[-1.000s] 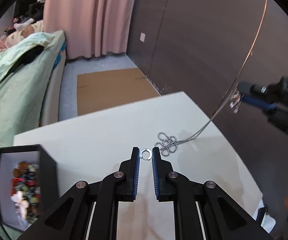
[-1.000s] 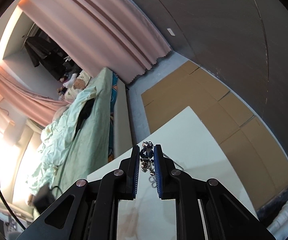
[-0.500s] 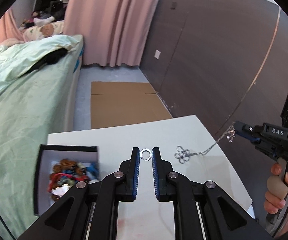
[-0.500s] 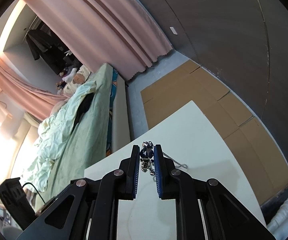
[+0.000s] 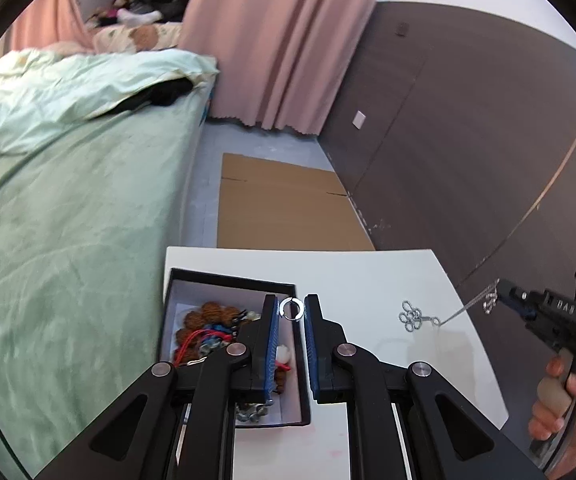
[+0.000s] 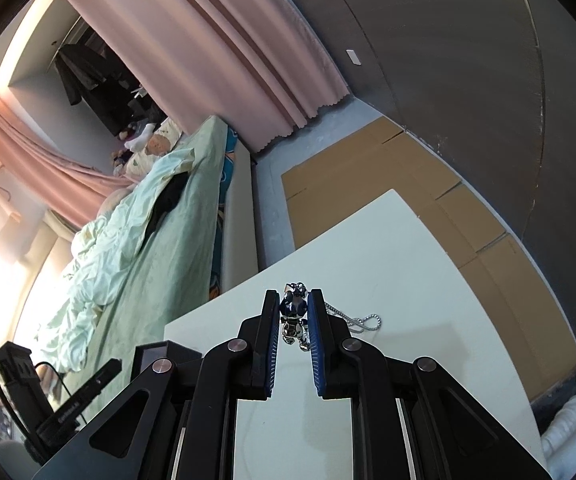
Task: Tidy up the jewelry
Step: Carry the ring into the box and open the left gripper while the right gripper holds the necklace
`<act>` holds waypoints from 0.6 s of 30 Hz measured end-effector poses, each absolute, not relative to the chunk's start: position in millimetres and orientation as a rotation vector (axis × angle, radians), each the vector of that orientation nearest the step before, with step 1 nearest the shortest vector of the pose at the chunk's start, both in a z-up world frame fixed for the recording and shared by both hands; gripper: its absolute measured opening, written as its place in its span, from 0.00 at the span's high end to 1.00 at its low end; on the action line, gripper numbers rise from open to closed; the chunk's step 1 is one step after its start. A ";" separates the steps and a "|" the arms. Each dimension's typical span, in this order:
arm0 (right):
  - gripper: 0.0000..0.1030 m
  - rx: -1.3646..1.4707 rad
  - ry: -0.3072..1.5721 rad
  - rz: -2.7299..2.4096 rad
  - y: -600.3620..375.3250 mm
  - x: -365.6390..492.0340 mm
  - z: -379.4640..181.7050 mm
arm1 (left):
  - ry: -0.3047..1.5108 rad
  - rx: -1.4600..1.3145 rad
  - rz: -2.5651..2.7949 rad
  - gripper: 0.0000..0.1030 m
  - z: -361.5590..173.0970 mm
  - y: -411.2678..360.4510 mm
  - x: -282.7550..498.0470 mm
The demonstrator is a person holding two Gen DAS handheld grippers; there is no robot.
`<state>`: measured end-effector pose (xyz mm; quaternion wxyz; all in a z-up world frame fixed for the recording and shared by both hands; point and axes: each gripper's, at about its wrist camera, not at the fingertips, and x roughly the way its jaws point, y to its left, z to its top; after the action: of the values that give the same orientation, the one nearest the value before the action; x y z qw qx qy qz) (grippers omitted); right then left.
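Left gripper [image 5: 291, 308] is clamped on a small silver ring [image 5: 291, 309], pinched right at the tips of the blue pads [image 5: 272, 330]. It hangs over the near right edge of the black box [image 5: 230, 280], which sits at the left end of the white table [image 5: 367, 276]. Inside the box, a jumble of jewelry [image 5: 208, 328]: brown beads, red cord, something blue, a bit of chain at the near end.

Over to the right gripper [image 6: 293, 308], closed on a shiny dark-blue and silver pendant [image 6: 293, 314], a little figure held upright between the pads [image 6: 315, 340]. From the left camera you see that gripper [image 5: 503, 294] out at the right, off the table's edge, a hand [image 5: 563, 412] on its grip. The necklace chain [image 5: 467, 308] runs taut from it down to the table, where its end lies in a small looped bunch [image 5: 411, 316].

Beyond the table: flattened cardboard [image 5: 284, 204] on the floor, a bed [image 5: 68, 200] with green covers to the left, pink curtains [image 5: 272, 40], a dark wall [image 5: 467, 120] to the right.
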<state>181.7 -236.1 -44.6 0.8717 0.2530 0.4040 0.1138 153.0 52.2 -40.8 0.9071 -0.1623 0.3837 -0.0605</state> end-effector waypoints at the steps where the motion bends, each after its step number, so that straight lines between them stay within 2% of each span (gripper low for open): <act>1: 0.85 0.525 0.846 0.239 -233.8 182.9 -44.6 | 0.798 -0.348 -0.123 0.87 -41.6 54.7 153.1; 4: 0.85 0.515 0.851 0.246 -227.8 182.1 -45.6 | 0.838 -0.395 -0.124 0.86 -46.3 65.1 156.2; 6: 0.85 0.509 0.852 0.251 -224.3 180.5 -45.9 | 0.858 -0.418 -0.113 0.74 -49.3 71.2 157.4; 8: 0.85 0.502 0.852 0.257 -221.1 180.5 -45.6 | 0.859 -0.431 -0.091 0.37 -50.6 77.2 155.6; 10: 0.85 0.498 0.851 0.261 -218.9 180.1 -45.7 | 0.826 -0.449 -0.085 0.24 -47.6 81.6 150.3; 18: 0.85 0.482 0.840 0.301 -202.1 172.4 -41.0 | 0.804 -0.474 -0.082 0.24 -39.9 93.7 140.2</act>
<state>172.4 -202.1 -41.0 0.8741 0.2309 0.4024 0.1442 140.2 93.7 -39.9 0.8923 -0.2283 0.3874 -0.0397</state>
